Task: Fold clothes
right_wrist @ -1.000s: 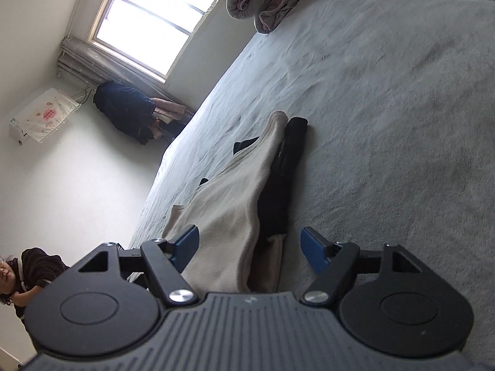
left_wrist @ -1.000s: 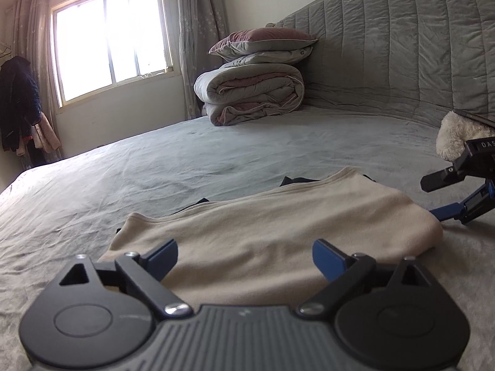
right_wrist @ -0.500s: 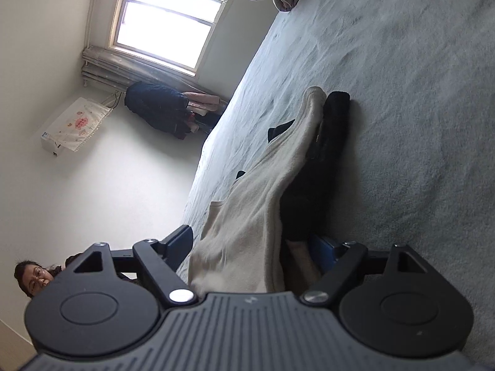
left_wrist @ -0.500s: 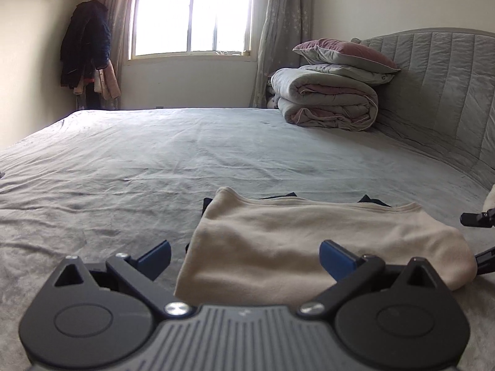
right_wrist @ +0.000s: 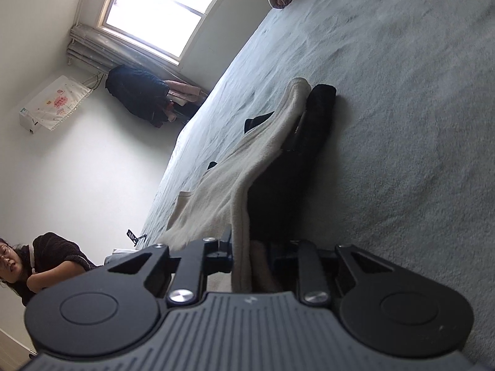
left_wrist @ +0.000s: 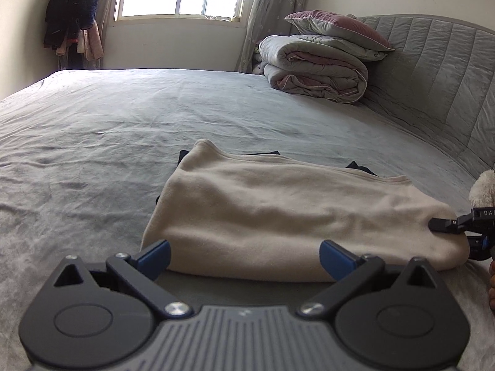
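A folded cream garment (left_wrist: 294, 216) lies on the grey bed, with dark garment parts (left_wrist: 360, 167) peeking out behind it. My left gripper (left_wrist: 244, 252) is open, its blue pads just in front of the garment's near edge, touching nothing. At the garment's right end sits my right gripper (left_wrist: 458, 235). In the right wrist view the right gripper (right_wrist: 250, 256) has its jaws closing, pinched on the cream garment's (right_wrist: 235, 179) edge, with a black layer (right_wrist: 318, 114) beside it.
The grey bed sheet (left_wrist: 123, 123) stretches wide to the left and beyond. Folded duvets with a pillow (left_wrist: 318, 68) sit by the padded headboard (left_wrist: 433, 77). A plush toy (left_wrist: 482, 188) is at the right edge. A person (right_wrist: 37, 266) crouches beside the bed.
The right gripper's jaws have come together on the garment's edge, which now rises slightly. The left gripper rolled level and shifted along the garment's near edge, staying open.
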`<state>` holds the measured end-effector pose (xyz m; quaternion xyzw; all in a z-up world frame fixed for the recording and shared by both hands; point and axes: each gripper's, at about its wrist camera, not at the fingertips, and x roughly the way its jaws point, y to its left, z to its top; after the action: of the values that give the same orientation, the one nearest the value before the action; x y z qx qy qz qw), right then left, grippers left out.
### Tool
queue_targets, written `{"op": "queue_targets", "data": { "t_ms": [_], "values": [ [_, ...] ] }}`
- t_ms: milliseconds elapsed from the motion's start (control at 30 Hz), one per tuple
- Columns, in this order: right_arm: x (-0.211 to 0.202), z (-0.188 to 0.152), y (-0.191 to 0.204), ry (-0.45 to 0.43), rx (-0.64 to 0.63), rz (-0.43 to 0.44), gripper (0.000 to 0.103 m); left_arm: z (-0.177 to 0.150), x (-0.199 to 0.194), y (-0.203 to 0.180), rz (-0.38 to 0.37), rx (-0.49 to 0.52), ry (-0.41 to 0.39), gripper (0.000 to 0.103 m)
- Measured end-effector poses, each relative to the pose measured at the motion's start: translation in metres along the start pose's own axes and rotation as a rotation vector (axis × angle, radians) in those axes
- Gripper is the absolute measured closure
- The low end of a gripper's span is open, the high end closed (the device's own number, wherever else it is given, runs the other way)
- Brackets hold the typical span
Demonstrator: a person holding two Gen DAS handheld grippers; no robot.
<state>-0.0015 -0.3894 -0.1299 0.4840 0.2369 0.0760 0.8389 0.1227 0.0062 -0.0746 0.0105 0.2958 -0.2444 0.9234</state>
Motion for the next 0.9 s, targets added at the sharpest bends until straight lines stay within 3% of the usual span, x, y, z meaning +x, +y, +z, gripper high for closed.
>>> {"op": "queue_targets", "data": {
  "t_ms": [233, 467, 900],
  "values": [
    [0.001, 0.003, 0.021, -0.048, -0.043, 0.038, 0.08, -0.001, 0.004, 0.005, 0.001, -0.01, -0.018, 0.001],
    [0.02, 0.011, 0.052, -0.066, -0.117, 0.004, 0.08, 0.004, -0.015, 0.006, -0.013, -0.017, -0.064, 0.001],
    [0.125, 0.016, 0.14, 0.044, -0.27, 0.069, 0.08, 0.005, -0.039, 0.045, 0.002, -0.233, -0.084, 0.001]
  ]
}}
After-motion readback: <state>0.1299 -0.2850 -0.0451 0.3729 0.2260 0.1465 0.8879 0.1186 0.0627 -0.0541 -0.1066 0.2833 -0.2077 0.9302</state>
